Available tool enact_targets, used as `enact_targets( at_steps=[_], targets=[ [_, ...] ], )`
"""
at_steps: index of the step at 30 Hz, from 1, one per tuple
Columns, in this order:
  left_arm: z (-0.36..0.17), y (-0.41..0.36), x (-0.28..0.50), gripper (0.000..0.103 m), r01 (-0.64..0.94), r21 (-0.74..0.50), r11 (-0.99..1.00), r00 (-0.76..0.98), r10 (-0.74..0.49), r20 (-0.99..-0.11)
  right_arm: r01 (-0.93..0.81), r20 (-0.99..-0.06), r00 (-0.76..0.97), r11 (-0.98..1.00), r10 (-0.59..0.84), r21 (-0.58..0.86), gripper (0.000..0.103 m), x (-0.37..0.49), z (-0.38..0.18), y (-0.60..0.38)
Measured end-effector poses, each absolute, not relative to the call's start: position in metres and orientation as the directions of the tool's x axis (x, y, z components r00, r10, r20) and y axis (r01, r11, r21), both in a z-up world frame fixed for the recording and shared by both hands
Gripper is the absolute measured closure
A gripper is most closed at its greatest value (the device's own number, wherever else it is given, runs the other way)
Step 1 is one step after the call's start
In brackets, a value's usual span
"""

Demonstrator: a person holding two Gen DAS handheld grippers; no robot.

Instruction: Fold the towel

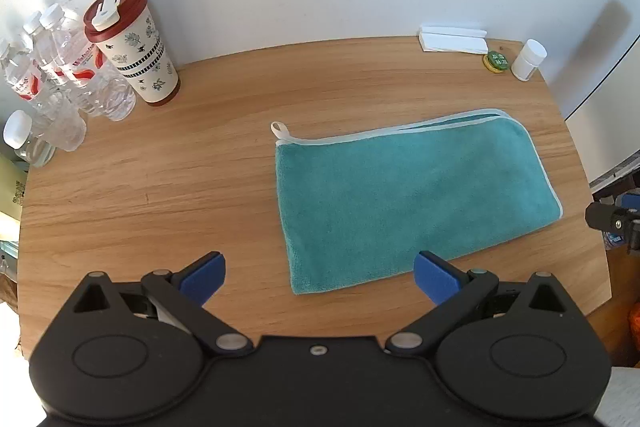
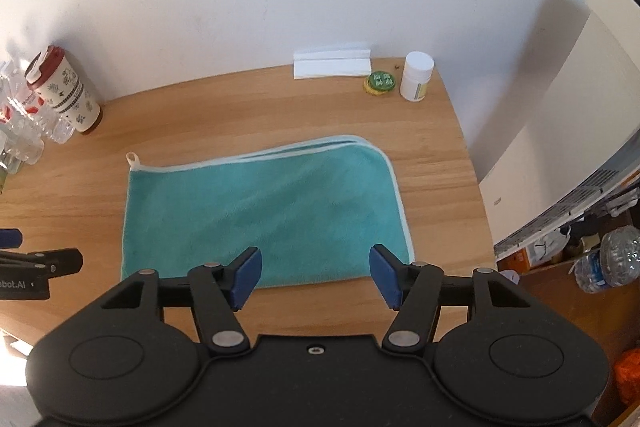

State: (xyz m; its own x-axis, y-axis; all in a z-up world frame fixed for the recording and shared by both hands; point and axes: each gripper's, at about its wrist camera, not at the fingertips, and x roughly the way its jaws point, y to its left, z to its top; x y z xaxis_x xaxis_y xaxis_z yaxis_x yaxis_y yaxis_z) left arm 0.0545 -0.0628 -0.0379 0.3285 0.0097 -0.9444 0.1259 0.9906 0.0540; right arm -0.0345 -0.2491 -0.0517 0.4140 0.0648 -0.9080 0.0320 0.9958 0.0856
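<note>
With both tools, left (image 1: 320, 277) and right (image 2: 316, 275), open and empty above the half-folded towel (image 2: 260, 211), pinch its near corners squarely, then fold evenly.

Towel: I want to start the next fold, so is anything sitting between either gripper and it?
Nothing visible does. The teal towel lies flat on bare wooden table, with both the left gripper and right gripper open just short of its near edge. The tumbler and pill bottle stand far back.
</note>
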Motion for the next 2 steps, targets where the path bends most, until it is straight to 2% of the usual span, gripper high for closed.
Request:
enact_targets(
  at_steps=[2],
  targets=[
    [-0.0381, -0.0615, 0.0545, 0.001, 0.121, 0.059, 0.991, 0.328, 0.016, -0.945, 0.028, -0.908, 0.415, 0.996, 0.063, 0.082, 0.038, -0.0343, -0.0517, -0.2483]
  ],
)
